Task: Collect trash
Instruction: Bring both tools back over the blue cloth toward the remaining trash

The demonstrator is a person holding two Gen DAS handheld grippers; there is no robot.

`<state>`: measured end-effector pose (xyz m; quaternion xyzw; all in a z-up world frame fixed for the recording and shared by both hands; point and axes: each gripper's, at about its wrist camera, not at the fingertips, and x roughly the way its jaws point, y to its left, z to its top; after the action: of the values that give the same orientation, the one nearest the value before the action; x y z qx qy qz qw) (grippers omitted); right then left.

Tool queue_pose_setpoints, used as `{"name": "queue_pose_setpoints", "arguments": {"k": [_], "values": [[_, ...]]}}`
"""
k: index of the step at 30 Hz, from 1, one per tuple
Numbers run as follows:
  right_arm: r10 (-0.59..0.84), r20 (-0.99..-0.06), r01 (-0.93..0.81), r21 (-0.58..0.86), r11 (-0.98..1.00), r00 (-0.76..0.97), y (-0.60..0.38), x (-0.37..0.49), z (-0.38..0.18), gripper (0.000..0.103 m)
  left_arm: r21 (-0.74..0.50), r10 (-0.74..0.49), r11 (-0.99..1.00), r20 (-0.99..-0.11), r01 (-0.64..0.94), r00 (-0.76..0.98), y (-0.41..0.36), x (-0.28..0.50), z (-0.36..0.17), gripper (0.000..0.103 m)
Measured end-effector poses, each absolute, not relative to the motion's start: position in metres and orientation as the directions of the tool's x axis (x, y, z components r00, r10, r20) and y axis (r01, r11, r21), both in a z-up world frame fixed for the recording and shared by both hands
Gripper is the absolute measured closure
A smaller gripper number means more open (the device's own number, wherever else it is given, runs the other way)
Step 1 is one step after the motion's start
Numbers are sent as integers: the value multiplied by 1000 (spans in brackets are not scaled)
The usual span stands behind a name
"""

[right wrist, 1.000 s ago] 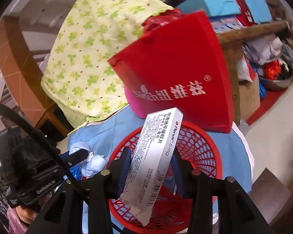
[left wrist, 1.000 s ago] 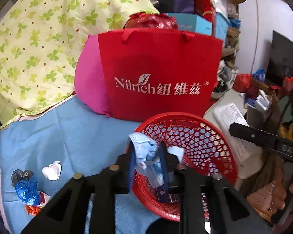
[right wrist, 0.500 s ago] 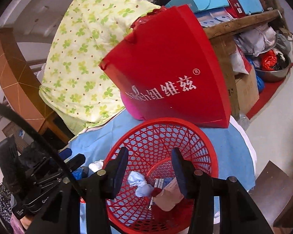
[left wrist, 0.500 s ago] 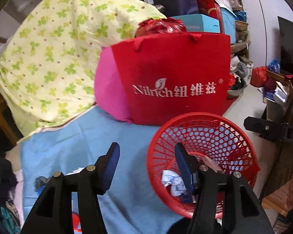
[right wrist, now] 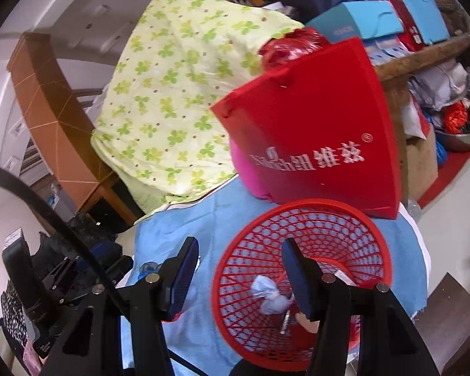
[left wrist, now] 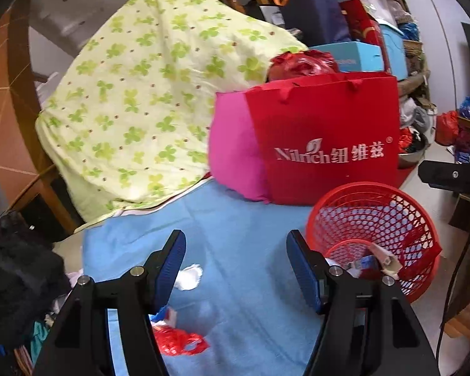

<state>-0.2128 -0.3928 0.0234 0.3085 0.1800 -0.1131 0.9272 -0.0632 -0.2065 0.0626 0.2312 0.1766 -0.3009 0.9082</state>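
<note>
both tongs are wide apart now and hold nothing. a second ago the left tongs [left wrist: 236, 261] pinched a crumpled blue wrapper and the right tongs [right wrist: 239, 271] pinched a long white box. both things now lie down in the red basket [left wrist: 421, 219], so two bits of trash are done. the left tongs have also swung away from the basket, which now sits at 3 o'clock in the left view.

i think more picking up comes next. a white tissue ball [left wrist: 189, 277] lies on the blue cloth [left wrist: 241, 228], just under the left tongs at about 7 o'clock. a scrap of red plastic [left wrist: 178, 343] lies lower, near 7 o'clock too, partly behind the finger.

the basket is round, hard plastic, full of little holes like a net. inside it, in the right view, a soft blue wad [right wrist: 268, 294] looks squashed and wrinkly. the tissue looks light and puffy. the red scrap looks thin and shiny. the cloth is flat and a bit fuzzy. behind the basket, at 12 o'clock, stands a stiff red bag [left wrist: 326, 144] with white letters.
</note>
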Motion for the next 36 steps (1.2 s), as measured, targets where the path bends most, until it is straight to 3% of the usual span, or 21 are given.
{"name": "queue_pose_setpoints", "arguments": {"k": [23,28,36], "values": [[40,-428,157,416,895,903,-292,-154,51,44,232,-367,839,-428,493,826,-101,-37,65,34],[82,-456,118,394,911,886,-268,-135,47,44,211,-313,872,-456,443,833,-63,-20,53,32],[212,-538,15,386,922,816,-225,-85,17,39,189,-101,950,-571,250,815,42,28,4,32]]}}
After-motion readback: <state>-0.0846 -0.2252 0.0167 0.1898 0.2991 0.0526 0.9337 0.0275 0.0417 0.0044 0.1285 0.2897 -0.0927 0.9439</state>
